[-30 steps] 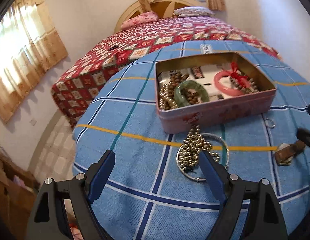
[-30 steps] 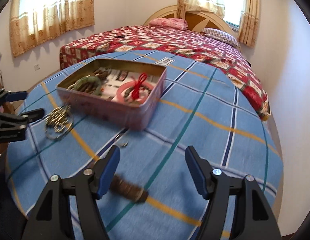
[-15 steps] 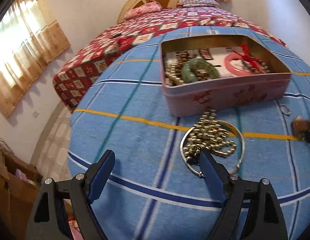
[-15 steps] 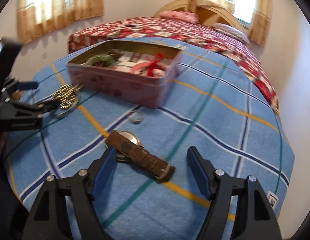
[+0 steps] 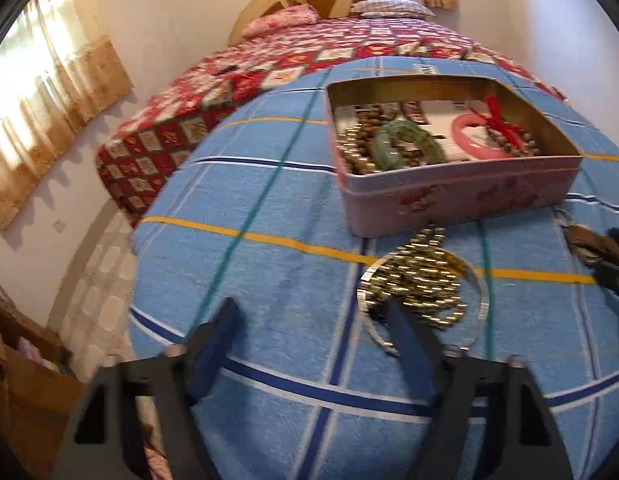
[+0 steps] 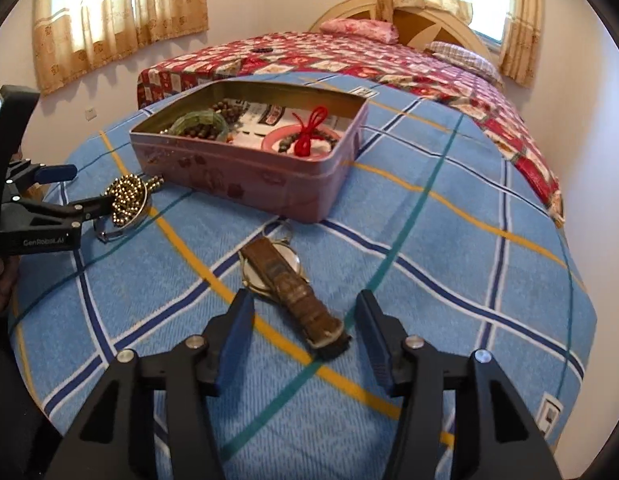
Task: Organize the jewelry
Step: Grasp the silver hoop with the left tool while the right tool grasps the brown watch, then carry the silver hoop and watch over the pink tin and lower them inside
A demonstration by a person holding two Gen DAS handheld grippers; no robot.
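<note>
Right wrist view: right claw point(image 6: 305, 330) spread wide, empty, straddling the watch point(image 6: 287, 284) strap for pickup. Left claw point(image 5: 313, 320) likewise open, empty, one finger at the gold bead chain point(image 5: 423, 284) beside the tin point(image 5: 461, 196).

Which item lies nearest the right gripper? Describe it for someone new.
On the blue plaid cloth, in front of the pink tin, lies a wristwatch between the open fingers of the right gripper. Unlike the gold beads, it has a worn brown strap.
</note>
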